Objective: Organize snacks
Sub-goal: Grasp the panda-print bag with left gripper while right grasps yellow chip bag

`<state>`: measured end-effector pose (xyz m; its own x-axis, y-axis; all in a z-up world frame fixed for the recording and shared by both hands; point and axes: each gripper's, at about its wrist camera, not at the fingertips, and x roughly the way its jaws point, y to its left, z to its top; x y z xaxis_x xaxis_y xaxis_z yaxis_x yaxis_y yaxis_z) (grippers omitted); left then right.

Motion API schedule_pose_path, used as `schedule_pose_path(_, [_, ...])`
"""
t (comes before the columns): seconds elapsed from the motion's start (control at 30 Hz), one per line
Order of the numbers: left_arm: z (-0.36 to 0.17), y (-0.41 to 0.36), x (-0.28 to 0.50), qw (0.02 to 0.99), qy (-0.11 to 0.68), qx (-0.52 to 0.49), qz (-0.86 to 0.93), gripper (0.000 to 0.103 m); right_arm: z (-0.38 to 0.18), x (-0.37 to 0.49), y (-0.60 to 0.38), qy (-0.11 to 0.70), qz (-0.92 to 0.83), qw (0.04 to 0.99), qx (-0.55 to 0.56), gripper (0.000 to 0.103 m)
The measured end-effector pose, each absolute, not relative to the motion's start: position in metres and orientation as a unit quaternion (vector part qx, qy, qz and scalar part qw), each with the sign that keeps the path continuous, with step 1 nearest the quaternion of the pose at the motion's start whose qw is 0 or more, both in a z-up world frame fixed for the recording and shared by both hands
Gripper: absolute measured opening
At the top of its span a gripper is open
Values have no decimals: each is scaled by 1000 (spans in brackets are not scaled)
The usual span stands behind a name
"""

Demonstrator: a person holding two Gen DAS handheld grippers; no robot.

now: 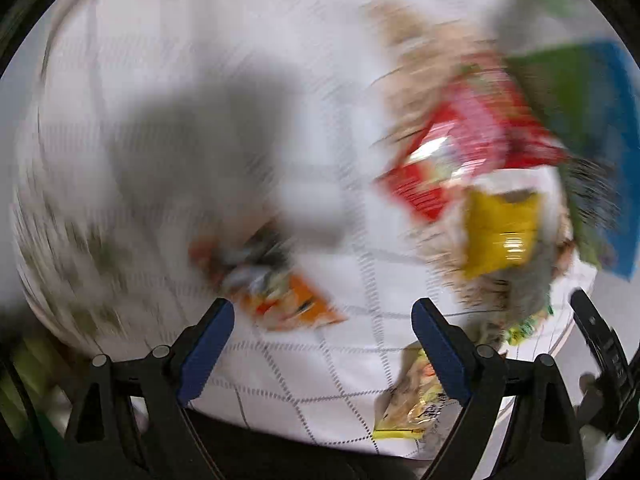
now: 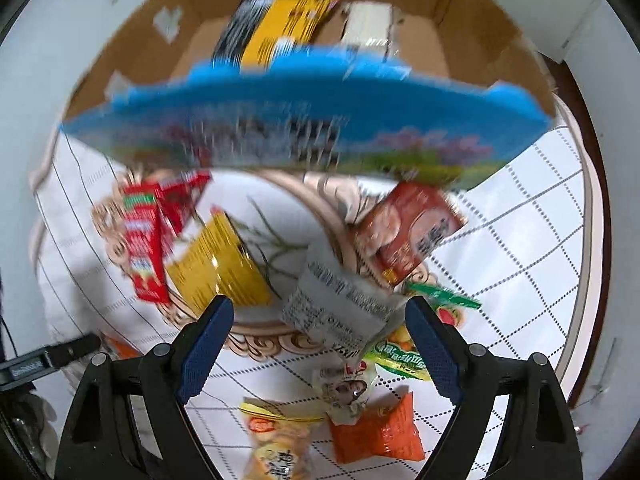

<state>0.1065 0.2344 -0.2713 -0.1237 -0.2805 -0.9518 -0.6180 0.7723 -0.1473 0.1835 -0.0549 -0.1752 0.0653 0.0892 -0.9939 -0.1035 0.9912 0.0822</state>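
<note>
A round table covered by a white cloth with a thin grid pattern (image 2: 520,240) fills both wrist views; the left view is heavily blurred.

Nearest, the right gripper (image 2: 320,320) points down with its blue-padded jaws spread apart and nothing between them. Just below lie loose snacks: an orange packet (image 2: 380,436), a biscuit bag (image 2: 276,440) and a green-labelled packet (image 2: 400,360). Beyond the fingertips sits a decorated plate (image 2: 276,216) carrying a white packet (image 2: 340,304), a yellow packet (image 2: 220,272), a red packet (image 2: 142,236) and a brown-red pouch (image 2: 408,236). Farther off, a large blue bag (image 2: 300,120) leans in front of an open cardboard box (image 2: 460,12) that already holds a yellow-and-black packet (image 2: 280,24).

The left gripper (image 1: 324,320) is also spread and empty, above an orange snack (image 1: 288,296).

The packets overlap closely on the plate, so a closing grip could likely pinch two at once or nudge a neighbour off the rim.
</note>
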Motion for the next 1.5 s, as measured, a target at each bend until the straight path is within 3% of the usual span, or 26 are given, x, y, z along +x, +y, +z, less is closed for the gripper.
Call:
schedule_pose_path(0.2, [-327, 240, 78, 526, 740, -388, 160, 90, -192, 181, -49, 694, 63, 717, -13, 90])
schedule_pose_path(0.3, [-339, 239, 80, 532, 728, -400, 165, 71, -197, 186, -46, 704, 65, 706, 33, 90])
schedule_pose_path(0.37, [-338, 231, 85, 547, 731, -375, 162, 54, -202, 187, -42, 712, 73, 693, 83, 90])
schedule_pose_path(0.53, [-317, 191, 117, 633, 732, -208, 140, 54, -234, 189, -23, 724, 68, 648, 227, 90])
schedule_pose_path(0.7, [-312, 150, 138, 677, 724, -66, 113, 54, -261, 196, -2, 729, 12, 624, 281, 90])
schedule_pose_path(0.73, [-313, 147, 138, 679, 723, -59, 113, 54, -268, 197, 0, 732, -2, 621, 280, 89])
schedule_pose_path(0.83, [-317, 146, 141, 671, 730, -72, 105, 58, -282, 198, 8, 744, -16, 619, 249, 67])
schedule_pose_path(0.93, [-316, 163, 138, 663, 728, -150, 87, 66, -278, 196, 27, 756, 46, 638, 135, 61])
schedule_pose_path(1.1, [-325, 186, 119, 638, 715, -275, 80, 67, -274, 174, 64, 758, 112, 641, -48, 59])
schedule_pose_path(1.2, [-328, 186, 114, 632, 712, -295, 83, 67, -273, 167, 70, 754, 123, 643, -54, 69])
schedule_pose_path(1.23, [-327, 186, 115, 633, 711, -294, 86, 67, -274, 165, 73, 752, 123, 646, -46, 74])
schedule_pose_path(1.43, [-304, 195, 147, 686, 696, -186, 97, 59, -267, 155, 69, 743, 103, 661, 2, 74])
schedule_pose_path(1.5, [-294, 175, 151, 714, 688, -98, 91, 58, -264, 158, 55, 737, 100, 668, 21, 62])
